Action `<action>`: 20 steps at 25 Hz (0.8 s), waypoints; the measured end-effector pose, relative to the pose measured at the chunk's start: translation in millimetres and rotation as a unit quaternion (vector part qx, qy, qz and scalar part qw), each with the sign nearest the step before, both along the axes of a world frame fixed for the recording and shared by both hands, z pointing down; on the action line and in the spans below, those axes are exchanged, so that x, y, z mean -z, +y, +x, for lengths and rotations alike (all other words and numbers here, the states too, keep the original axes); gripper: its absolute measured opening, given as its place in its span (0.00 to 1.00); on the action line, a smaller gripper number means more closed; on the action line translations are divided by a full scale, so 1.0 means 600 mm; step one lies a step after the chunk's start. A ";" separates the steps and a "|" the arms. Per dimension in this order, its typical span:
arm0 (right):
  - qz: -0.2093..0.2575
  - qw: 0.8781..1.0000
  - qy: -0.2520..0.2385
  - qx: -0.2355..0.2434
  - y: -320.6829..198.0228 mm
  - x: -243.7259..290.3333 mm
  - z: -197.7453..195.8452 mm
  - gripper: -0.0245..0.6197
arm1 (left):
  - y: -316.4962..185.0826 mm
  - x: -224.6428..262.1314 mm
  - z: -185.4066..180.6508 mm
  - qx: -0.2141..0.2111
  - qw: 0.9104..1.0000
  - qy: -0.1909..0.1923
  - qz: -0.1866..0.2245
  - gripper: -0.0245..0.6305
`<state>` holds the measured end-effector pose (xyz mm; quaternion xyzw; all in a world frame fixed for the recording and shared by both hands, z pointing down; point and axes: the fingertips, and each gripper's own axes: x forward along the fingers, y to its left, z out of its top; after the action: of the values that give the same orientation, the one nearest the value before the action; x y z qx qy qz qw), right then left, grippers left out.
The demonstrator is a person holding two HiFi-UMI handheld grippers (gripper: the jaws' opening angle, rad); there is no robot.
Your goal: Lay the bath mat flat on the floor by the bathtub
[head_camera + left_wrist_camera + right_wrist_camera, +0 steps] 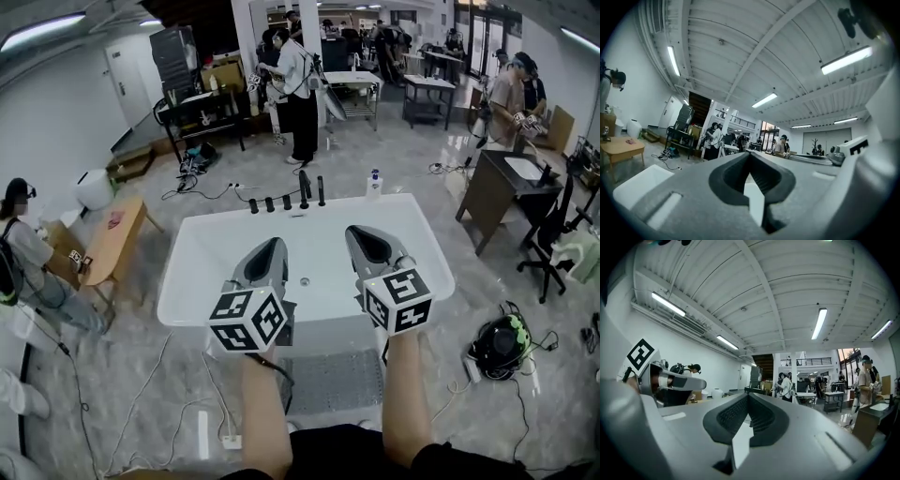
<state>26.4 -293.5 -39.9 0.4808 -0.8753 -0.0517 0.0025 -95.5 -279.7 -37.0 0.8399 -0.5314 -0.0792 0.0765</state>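
Bathtub (211, 246) below; left gripper (272, 246), right gripper (362, 234) point level.

The bathtub (187, 281) stands hollow in the middle, its basin open from above; a row of black taps (287, 199) and a bottle (374, 183) stand at its far rim; the grey bath mat (333, 382) covers the floor (441, 319) at its near side; loose cables (152, 375) and a power strip (230, 441) cross the floor to the left; a black-and-green device (502, 342) with cords sits to the right; a wooden bench (117, 239) and a dark cabinet (492, 192) flank the tub, bare floor between.
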 end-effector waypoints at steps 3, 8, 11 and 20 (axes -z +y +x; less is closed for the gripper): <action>0.023 1.000 -0.020 -0.002 0.020 -0.001 0.011 0.05 | 0.018 -0.018 0.012 -0.006 1.000 -0.018 0.014 0.04; 0.033 0.999 0.006 -0.014 0.042 -0.027 0.009 0.05 | 0.038 -0.048 0.033 0.004 0.998 -0.054 0.024 0.04; 0.043 0.999 0.000 -0.007 0.047 -0.031 0.007 0.05 | 0.041 -0.059 0.029 0.026 0.996 -0.083 0.026 0.04; 0.026 0.999 0.000 -0.038 0.041 -0.055 0.016 0.05 | 0.048 -0.080 0.018 0.048 0.993 -0.106 0.009 0.04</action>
<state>36.1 -269.1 -6.9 0.5135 -0.8548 -0.0744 -0.0078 -84.4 -250.9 10.9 0.8176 -0.5757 0.0018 0.0083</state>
